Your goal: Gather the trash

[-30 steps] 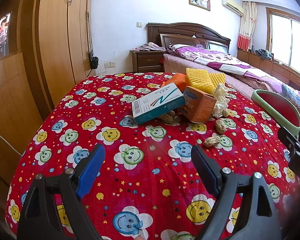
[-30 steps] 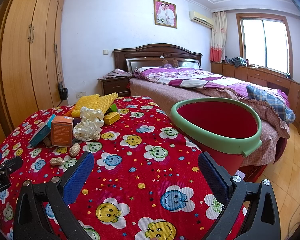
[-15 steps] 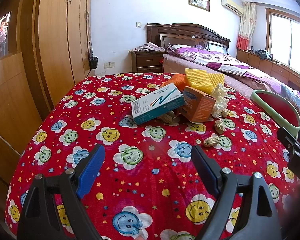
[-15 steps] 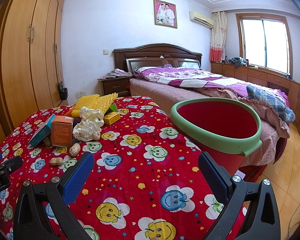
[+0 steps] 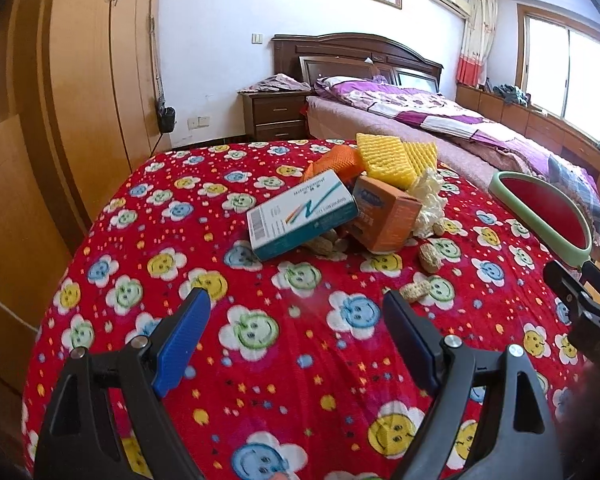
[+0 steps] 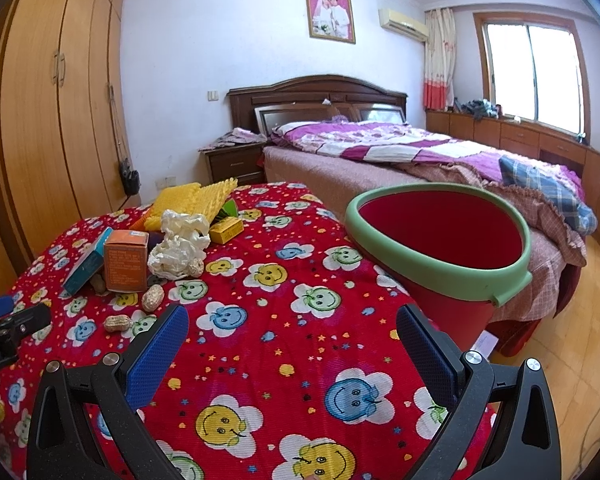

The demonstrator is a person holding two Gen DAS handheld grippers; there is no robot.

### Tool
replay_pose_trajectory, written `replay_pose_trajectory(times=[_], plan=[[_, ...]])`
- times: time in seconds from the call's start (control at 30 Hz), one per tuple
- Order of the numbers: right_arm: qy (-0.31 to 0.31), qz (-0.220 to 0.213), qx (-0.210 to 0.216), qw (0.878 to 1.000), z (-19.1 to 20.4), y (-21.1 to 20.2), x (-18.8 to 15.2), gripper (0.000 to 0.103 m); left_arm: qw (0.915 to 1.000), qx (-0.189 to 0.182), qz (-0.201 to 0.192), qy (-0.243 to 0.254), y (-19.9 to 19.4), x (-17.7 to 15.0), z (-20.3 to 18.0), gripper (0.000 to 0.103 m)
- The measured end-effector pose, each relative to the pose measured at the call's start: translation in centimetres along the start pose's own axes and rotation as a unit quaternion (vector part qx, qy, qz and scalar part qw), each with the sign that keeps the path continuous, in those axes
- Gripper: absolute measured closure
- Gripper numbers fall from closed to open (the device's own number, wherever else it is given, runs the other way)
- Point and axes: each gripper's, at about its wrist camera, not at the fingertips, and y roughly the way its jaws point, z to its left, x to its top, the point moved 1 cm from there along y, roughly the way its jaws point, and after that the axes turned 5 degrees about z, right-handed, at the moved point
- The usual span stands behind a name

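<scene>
Cardboard teal medicine box (image 5: 302, 216) leans loosely on peanuts (image 5: 324, 245); my left gripper (image 5: 296, 320) and right gripper (image 6: 292, 334), both wide and empty, could topple the pile.

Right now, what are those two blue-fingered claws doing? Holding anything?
Left gripper: open, holding nothing, above the red flowered tablecloth.
Right gripper: open, holding nothing.

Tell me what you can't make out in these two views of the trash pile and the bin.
- Bin bottom: hidden by its own near wall in the right wrist view; cut by the frame edge in the left.
- Print on the teal box: too small in the left wrist view.
- Peanuts under that box: mostly covered.
- Dark item behind the crumpled paper: hidden, right view.
</scene>
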Motion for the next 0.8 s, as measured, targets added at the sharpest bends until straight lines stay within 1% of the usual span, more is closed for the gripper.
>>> replay_pose_trajectory(times=[0.2,0.4,0.47,0.63,0.8], plan=[[0.019,0.030,0.030,0.999,0.1,0.8,0.9,0.000,0.9997,-0.003,0.014,0.019,1.3,2.6,0.6,0.015],[0.022,0.040,0.038,0.998,0.6,1.0,1.7,0.000,0.9979,0.000,0.025,0.060,3.7,4.8,0.8,0.015],[0.024,0.042,0.039,0.998,0.7,1.1,2.0,0.000,0.9968,-0.005,0.038,0.070,5.1,5.6,0.9,0.015],[0.032,0.052,0.038,0.997,0.4,1.6,2.5,0.000,0.9951,-0.019,0.064,0.073,7.9,6.8,1.3,0.015],[0.036,0.061,0.032,0.997,0.2,2.3,2.9,0.000,0.9951,-0.028,0.071,0.062,9.9,8.3,2.1,0.015]])
